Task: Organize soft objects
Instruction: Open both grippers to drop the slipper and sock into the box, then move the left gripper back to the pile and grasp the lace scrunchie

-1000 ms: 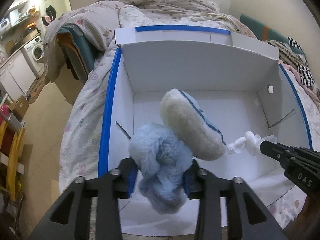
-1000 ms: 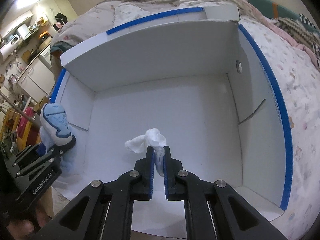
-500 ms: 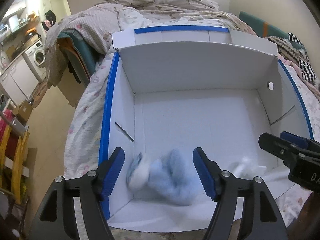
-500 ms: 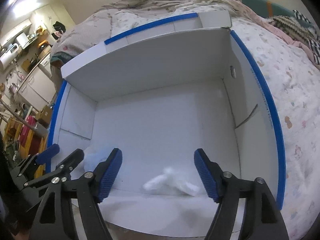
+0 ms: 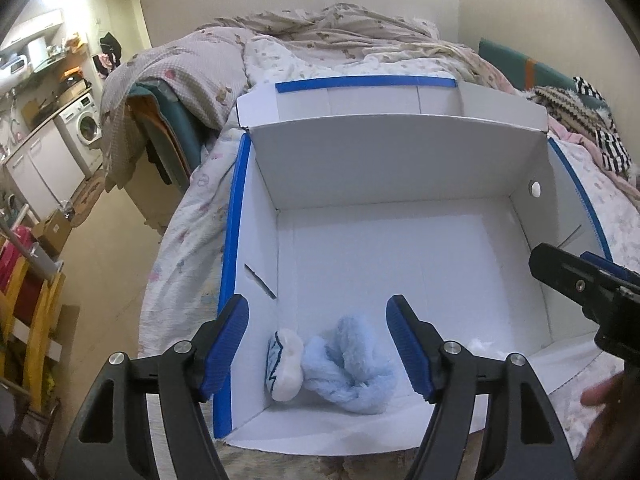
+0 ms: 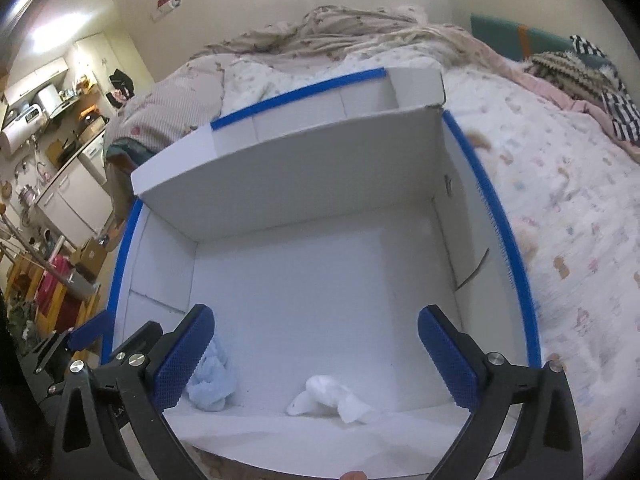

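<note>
A fluffy light-blue slipper (image 5: 352, 364) with a white sole lies on the floor of the white box (image 5: 400, 156), in its near left corner. My left gripper (image 5: 316, 308) hovers above the slipper, open, with nothing touching its pads. A crumpled white cloth (image 6: 332, 396) lies on the box floor near the front wall. Above it my right gripper (image 6: 316, 314) has its jaws opening wide, and nothing is held between them. The slipper (image 6: 212, 384) shows partly behind the right gripper's left finger.
The box has blue tape on its rims (image 5: 232, 240) and sits on a bed with a patterned sheet (image 6: 568, 208). A rumpled quilt (image 5: 320, 36) lies behind it. Striped and knitted clothes (image 5: 592, 128) are at the far right. Floor and a washing machine (image 5: 86, 128) are to the left.
Both grippers let go: the left dropped the blue slipper and the right dropped the white cloth onto the box floor. Both sets of jaws spread apart, and the right gripper rose slightly.
</note>
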A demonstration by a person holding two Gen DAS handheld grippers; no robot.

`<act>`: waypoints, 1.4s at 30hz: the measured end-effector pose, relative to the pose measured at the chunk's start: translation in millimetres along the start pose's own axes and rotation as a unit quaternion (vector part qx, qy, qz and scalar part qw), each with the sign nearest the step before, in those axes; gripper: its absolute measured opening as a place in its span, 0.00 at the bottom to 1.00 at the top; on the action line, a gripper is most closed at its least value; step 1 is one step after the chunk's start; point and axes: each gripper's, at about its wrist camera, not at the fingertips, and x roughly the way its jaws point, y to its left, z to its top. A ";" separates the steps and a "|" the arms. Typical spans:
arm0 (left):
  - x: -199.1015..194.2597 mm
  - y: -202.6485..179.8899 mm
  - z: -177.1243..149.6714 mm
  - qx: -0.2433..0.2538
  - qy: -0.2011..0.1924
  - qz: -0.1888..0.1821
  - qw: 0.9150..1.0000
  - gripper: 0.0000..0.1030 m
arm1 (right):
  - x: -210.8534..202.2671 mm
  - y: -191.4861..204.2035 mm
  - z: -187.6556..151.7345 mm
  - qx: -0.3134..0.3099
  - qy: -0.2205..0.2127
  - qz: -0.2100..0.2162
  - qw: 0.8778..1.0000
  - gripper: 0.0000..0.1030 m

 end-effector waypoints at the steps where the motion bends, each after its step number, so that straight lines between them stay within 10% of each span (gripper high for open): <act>1: -1.4 1.0 -1.0 -0.002 0.000 -0.002 1.000 0.67 | -1.7 0.0 0.0 0.001 -0.003 0.002 1.000 1.00; 22: -39.5 16.5 -28.6 -0.013 -0.016 -0.002 1.000 0.67 | -57.7 -8.1 -22.2 0.010 -0.060 -0.012 0.998 1.00; 42: -62.8 41.9 -76.3 -0.042 0.016 0.008 0.999 0.67 | -74.5 -20.8 -62.4 -0.026 -0.006 -0.002 1.000 1.00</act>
